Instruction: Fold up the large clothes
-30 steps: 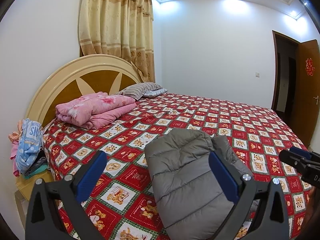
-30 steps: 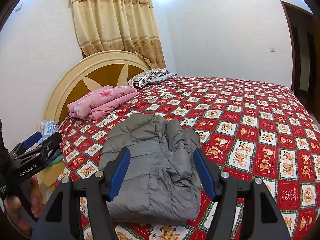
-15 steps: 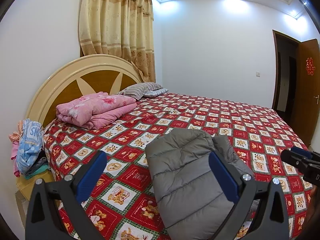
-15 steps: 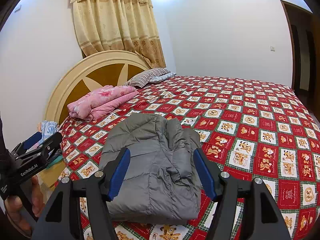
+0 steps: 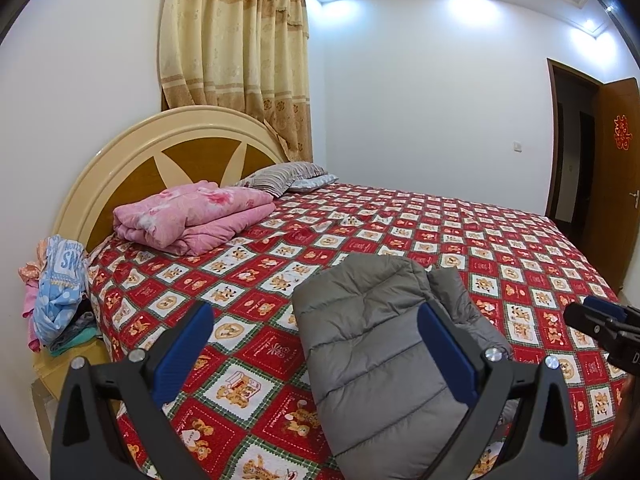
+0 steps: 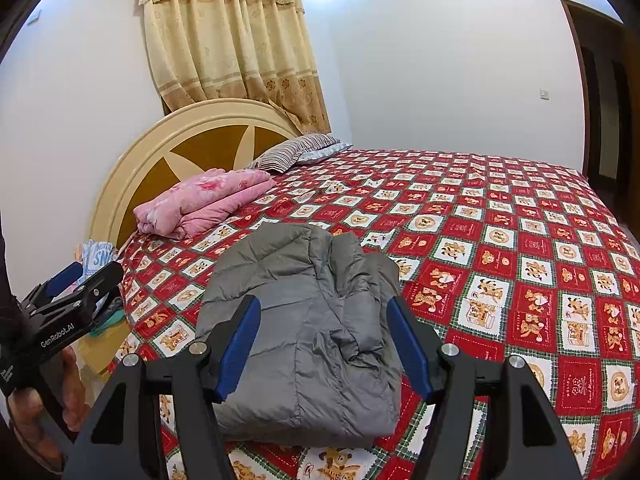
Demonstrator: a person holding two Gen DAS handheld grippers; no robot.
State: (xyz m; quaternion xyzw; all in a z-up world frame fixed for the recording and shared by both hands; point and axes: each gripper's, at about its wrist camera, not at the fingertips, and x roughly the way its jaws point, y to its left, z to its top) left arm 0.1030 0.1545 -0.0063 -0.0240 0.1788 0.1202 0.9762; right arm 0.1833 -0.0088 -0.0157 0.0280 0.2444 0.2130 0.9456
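Jacket: folded grey quilted puffer jacket (image 6: 308,344), lower centre, lying on the red checked bedspread (image 6: 500,248).
Left tongs (image 5: 312,340): open, empty.
Right tongs (image 6: 324,344): open, empty, above jacket.

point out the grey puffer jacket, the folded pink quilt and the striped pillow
grey quilted puffer jacket (image 6: 304,344): right wrist view, middle of its folded top panel
folded pink floral quilt (image 5: 192,216): left wrist view, centre of its upper layer
brown-and-white striped pillow (image 5: 286,172): left wrist view, middle of its top face
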